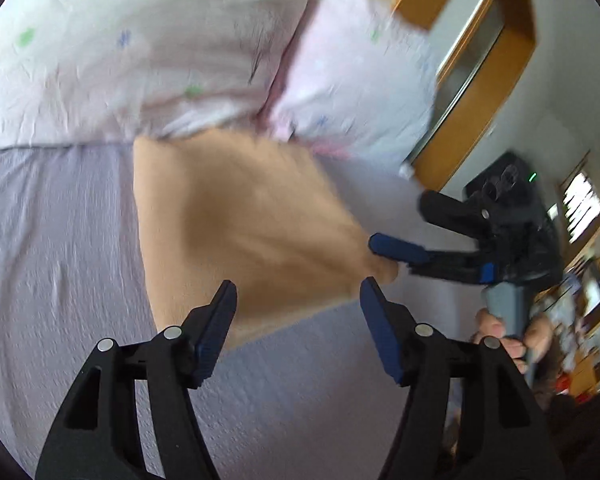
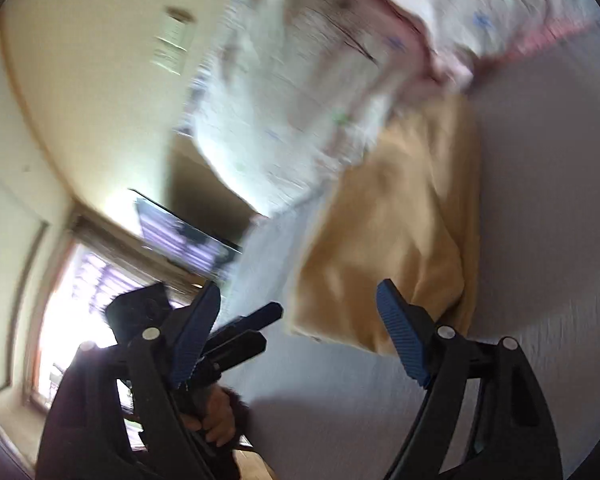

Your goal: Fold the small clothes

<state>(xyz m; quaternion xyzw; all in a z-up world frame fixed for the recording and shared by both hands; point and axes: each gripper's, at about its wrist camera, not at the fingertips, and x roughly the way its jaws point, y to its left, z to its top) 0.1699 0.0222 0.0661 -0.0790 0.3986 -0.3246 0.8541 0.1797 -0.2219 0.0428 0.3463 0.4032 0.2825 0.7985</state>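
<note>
Tan cloth [image 1: 236, 216] flat on bedsheet [image 1: 52, 240], below pillows [image 1: 140, 48].
Left gripper [image 1: 298, 296] and right gripper [image 2: 300, 304] gape empty; pinch near corners evenly, judged.

Black claws [image 1: 298, 292], blue ribbed pads [image 2: 400, 330], silver screws.

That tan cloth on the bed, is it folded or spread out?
Folded, apparently: the tan cloth lies as a compact block on the lilac bedsheet, with a doubled-over corner; blur hides layers.
</note>
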